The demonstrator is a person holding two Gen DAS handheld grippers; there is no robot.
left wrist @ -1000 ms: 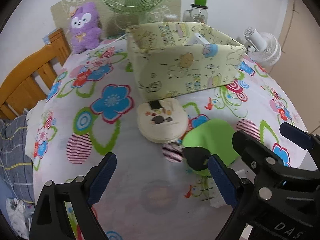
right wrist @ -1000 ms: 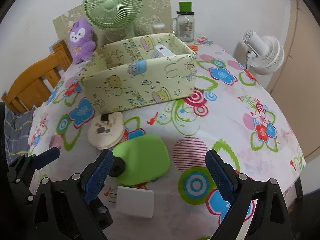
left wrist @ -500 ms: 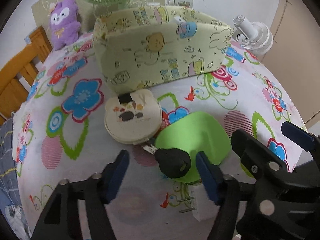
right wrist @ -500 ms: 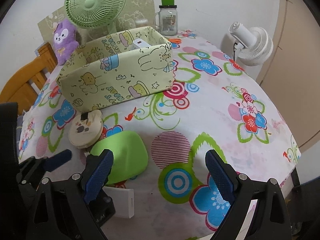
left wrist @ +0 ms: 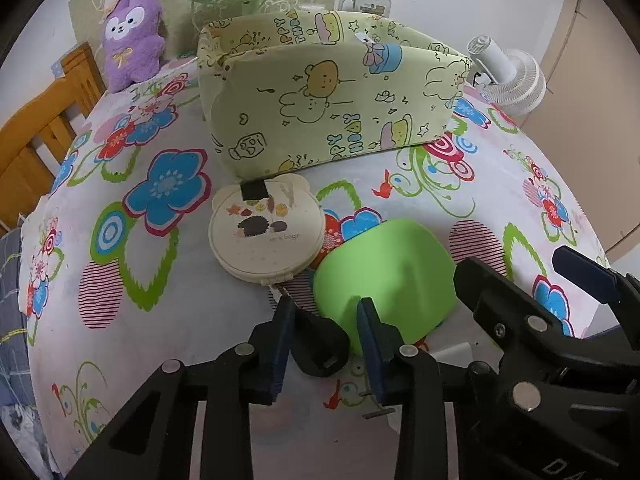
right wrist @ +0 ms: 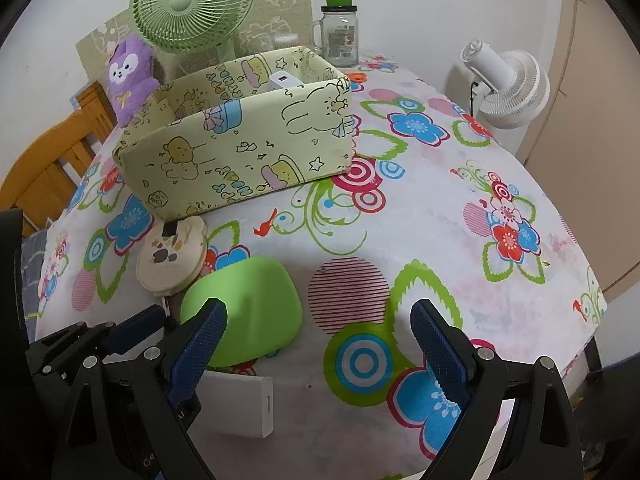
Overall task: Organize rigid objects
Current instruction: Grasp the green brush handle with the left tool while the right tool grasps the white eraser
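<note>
My left gripper (left wrist: 323, 344) has its fingers narrowed around a small black plug-like object (left wrist: 318, 348) on the flowered tablecloth; the left pad touches it, the right pad stands just off it. A green case (left wrist: 386, 276) lies right beside it, and a round cream compact (left wrist: 267, 229) sits behind. The green case (right wrist: 242, 308) and compact (right wrist: 173, 254) also show in the right wrist view. A yellow patterned box (right wrist: 240, 152) stands further back with a white item (right wrist: 282, 80) inside. My right gripper (right wrist: 318, 356) is open and empty above the table's front. A white charger block (right wrist: 240, 406) lies below it.
A green fan (right wrist: 192, 6), a purple plush toy (right wrist: 130, 76) and a glass jar with a green lid (right wrist: 339, 30) stand at the back. A white fan (right wrist: 506, 84) stands off the table's right edge. A wooden chair (left wrist: 36, 128) is at the left.
My left gripper has moved forward and down to the black object and its fingers have narrowed around it. The right gripper has drawn back a little and stayed open.
</note>
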